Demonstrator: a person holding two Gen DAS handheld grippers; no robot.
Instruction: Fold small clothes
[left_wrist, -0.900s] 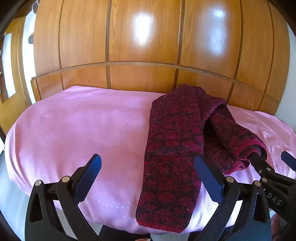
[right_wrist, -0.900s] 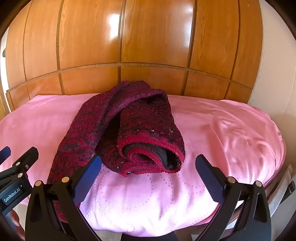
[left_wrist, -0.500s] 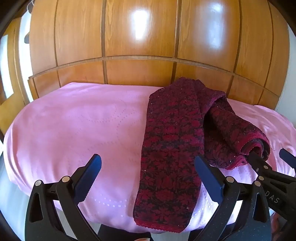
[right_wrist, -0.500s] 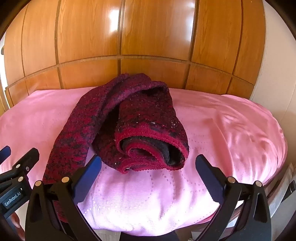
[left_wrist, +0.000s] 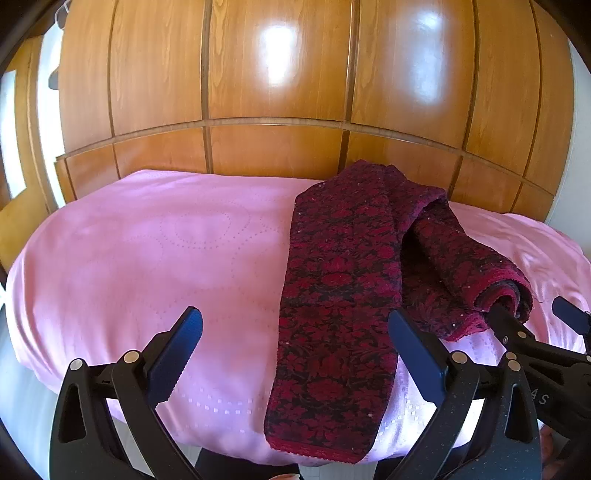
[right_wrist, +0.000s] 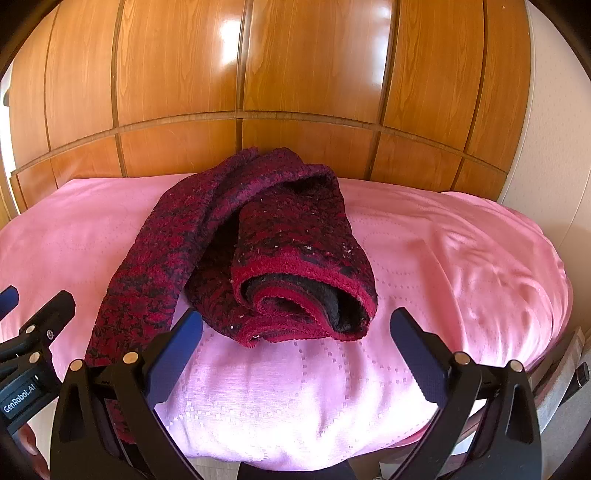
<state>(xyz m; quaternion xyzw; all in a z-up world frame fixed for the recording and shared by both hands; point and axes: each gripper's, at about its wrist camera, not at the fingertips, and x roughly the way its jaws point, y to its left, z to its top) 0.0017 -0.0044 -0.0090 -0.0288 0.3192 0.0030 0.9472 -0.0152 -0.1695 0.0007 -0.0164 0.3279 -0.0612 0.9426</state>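
Left gripper (left_wrist: 295, 354) jaws spread wide, nothing between the pads, hovering over the near edge of the pink cover (left_wrist: 147, 258). Right gripper (right_wrist: 295, 354) same: fully spread, empty, aimed at the rolled end of the garment. Neither touches fabric

Task item: dark red and black knit garment (left_wrist: 340, 295), floral jacquard pattern, red trim at the hems. It lies right of centre on the padded surface. One long flat panel runs toward the near edge and droops slightly over it, in front of the left gripper's right finger (left_wrist: 417, 354). The other part is bunched and curled into a loose roll (right_wrist: 303, 280), black fleecy lining showing at the open end, small pale lint specks on the pile

Step, as I read it: approach before first grasp, no fold made yet. Next move probably needs the right to pinch the red-trimmed edge of the roll and pull it open, while the left takes the hem of the flat panel to spread the piece flat. Thick knit, so a deep bite is needed; lining may drag on itself when unrolled

Surroundings: cover is satin-smooth, with a stitched dotted pattern, over a rounded pad. Glossy wood-panel doors (right_wrist: 295, 92) behind
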